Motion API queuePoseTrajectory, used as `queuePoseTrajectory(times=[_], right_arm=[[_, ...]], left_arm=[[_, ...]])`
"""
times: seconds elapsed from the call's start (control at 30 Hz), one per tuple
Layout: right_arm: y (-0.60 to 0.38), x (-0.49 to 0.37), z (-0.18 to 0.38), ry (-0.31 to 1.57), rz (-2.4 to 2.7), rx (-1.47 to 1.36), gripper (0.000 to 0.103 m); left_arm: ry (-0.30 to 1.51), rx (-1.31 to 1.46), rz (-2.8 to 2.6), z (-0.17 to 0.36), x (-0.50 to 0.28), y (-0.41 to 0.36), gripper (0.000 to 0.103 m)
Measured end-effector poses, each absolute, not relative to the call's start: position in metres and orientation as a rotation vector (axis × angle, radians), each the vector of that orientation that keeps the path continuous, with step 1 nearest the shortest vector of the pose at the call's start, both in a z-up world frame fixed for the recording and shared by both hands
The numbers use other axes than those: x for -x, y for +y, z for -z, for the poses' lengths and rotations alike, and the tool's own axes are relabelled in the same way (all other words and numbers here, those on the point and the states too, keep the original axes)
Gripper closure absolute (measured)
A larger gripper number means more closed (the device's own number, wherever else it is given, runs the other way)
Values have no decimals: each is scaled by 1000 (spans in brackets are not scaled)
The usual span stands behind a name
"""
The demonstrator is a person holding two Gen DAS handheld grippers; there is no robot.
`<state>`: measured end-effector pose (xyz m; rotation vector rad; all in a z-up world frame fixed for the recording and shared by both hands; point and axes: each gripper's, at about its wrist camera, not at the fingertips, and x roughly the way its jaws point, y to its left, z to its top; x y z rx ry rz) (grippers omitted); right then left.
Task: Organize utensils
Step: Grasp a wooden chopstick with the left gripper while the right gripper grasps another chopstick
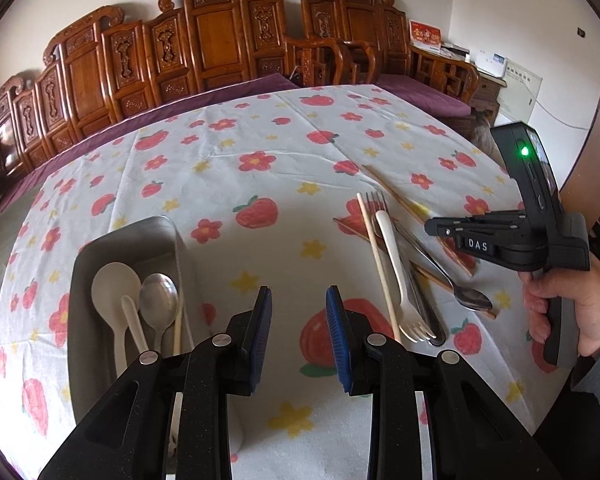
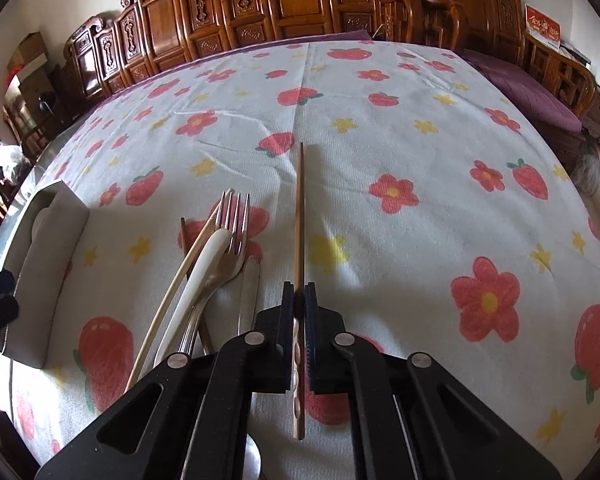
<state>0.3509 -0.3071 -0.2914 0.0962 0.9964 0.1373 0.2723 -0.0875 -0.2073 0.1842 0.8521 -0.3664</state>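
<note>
In the right wrist view my right gripper (image 2: 299, 292) is shut on a brown chopstick (image 2: 299, 208) that points away over the cloth. Left of it lie a metal fork (image 2: 234, 216), a white plastic fork's handle (image 2: 196, 284) and a pale chopstick (image 2: 168, 300). In the left wrist view my left gripper (image 1: 298, 304) stands open over bare cloth with nothing between its pads. To its left a metal tray (image 1: 100, 248) holds a white spoon (image 1: 114, 280), a metal spoon (image 1: 159, 300) and a pale chopstick. The utensil pile (image 1: 396, 264) lies to its right, under the right gripper (image 1: 432, 226).
A flower-and-strawberry tablecloth (image 1: 260, 152) covers the table. Carved wooden chairs (image 1: 204, 40) line the far side. A hand (image 1: 572, 304) holds the right gripper's handle at the right edge. Another metal spoon (image 1: 474, 300) and brown chopsticks lie in the pile.
</note>
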Motion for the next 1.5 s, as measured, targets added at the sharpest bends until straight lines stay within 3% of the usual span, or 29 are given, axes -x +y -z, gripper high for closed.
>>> queuePoseTrajectory(times=[0.73,0.8,0.93,1.5], right_arm=[[-331,-338,273,925,-155,-82,97],[-331,-338,271,919,-159,-85,97],[-326,-337,269,915,-176,-80,97],[-284,-321,251,857,-238,24,97]], left_arm=[[976,-189,478,273,-305,-156,78],[967,-198,473,273,-305,-157,81],[963,-210,465,274,-305,-156,97],[908,-125,442,226,-297,-117,99]])
